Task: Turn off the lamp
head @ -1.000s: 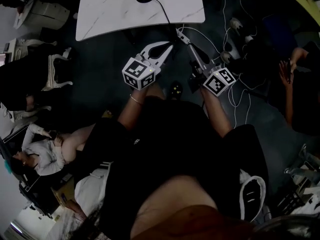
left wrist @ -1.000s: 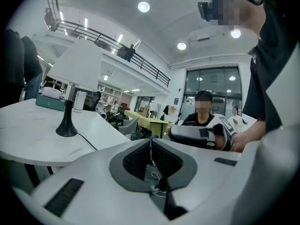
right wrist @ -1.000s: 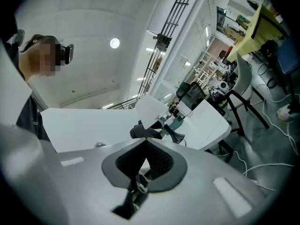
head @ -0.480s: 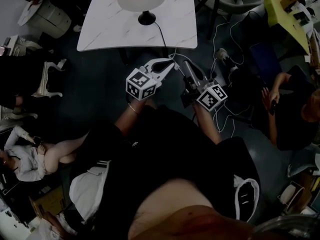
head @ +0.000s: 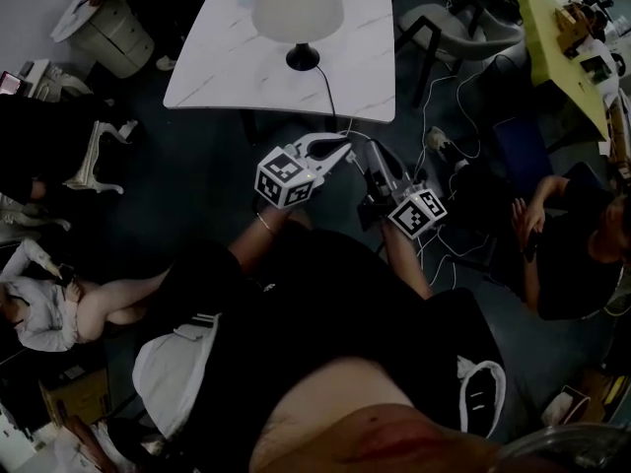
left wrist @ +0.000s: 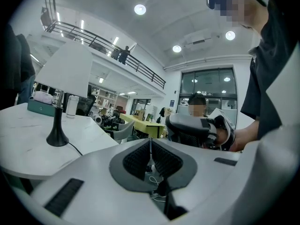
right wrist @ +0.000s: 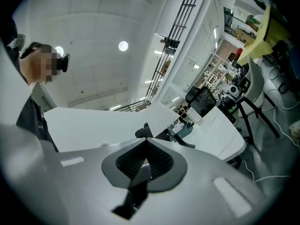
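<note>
**Lamp on the worktop, both tongs clenched and empty**

The lamp [head: 298, 13] stands upright on the white worktop [head: 227, 67], ahead of both tongs and well apart from them. The left tongs [left wrist: 151, 151] are clenched pad to pad with nothing between them. The right tongs [right wrist: 146, 162] are also pressed shut and grasp nothing. Whether the bulb is lit I cannot tell; the shade [left wrist: 70, 71] looks plain white.

How it will likely handle:
- The shade is probably thin and light, so it would dent or tilt under a squeeze. It is a poor place to grip.
- The stem [left wrist: 59, 114] is slim, stiff and likely smooth. The tongs could close on it but might slip.
- The black base [left wrist: 57, 138] flares wide and is probably weighted. Even so, a push high up could tip the lamp.
- The cord [left wrist: 75, 149] is thin and limp. It runs from the base over the worktop's near edge towards the tongs, and a tug on it could drag the lamp.
- No switch shows in any view. If it sits on the cord, that is the place to pinch, gently, with slack kept in the cord. If it sits near the bulb, steady the lamp low at the base.

Count:
- one lamp, with one shade, one stem, one base and one cord
- one worktop
- two tongs
- one teal box [left wrist: 41, 107] and one white canister [left wrist: 71, 106], both behind the lamp
</note>
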The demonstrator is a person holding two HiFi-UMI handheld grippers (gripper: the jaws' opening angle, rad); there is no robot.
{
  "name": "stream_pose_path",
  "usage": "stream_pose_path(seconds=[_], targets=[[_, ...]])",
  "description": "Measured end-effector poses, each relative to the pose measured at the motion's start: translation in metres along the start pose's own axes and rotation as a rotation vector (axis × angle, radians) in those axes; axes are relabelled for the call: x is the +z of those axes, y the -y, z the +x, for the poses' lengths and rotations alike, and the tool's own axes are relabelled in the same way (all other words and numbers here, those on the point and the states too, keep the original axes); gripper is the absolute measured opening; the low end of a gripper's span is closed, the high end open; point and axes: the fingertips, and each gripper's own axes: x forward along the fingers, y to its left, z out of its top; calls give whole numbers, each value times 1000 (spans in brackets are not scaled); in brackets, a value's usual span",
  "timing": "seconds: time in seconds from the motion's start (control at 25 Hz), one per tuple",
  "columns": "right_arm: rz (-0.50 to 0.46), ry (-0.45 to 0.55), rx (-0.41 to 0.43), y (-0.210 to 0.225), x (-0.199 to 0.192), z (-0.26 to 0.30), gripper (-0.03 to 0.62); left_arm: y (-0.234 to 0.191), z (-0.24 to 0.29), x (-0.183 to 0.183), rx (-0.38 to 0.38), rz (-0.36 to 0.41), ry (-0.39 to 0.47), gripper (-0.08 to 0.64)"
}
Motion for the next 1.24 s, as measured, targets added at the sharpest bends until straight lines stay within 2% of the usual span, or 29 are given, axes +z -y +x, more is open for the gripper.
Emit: stream_pose_path(seconds=[0.32, 0.84, 1.08, 1.24], targets=[[-7, -11, 2, -2, -5, 1, 1, 0, -5, 0, 3, 14, -1, 17], [30, 17, -57, 0, -13, -20, 0, 14, -9, -13, -28, -9, -21, 17], [33, 32, -59, -2, -16, -28, 2, 20, -13, -16, -27, 7, -18, 18], [35, 43, -49, -2, -11, -40, 0, 32, -4, -18, -29, 57, -30, 17]])
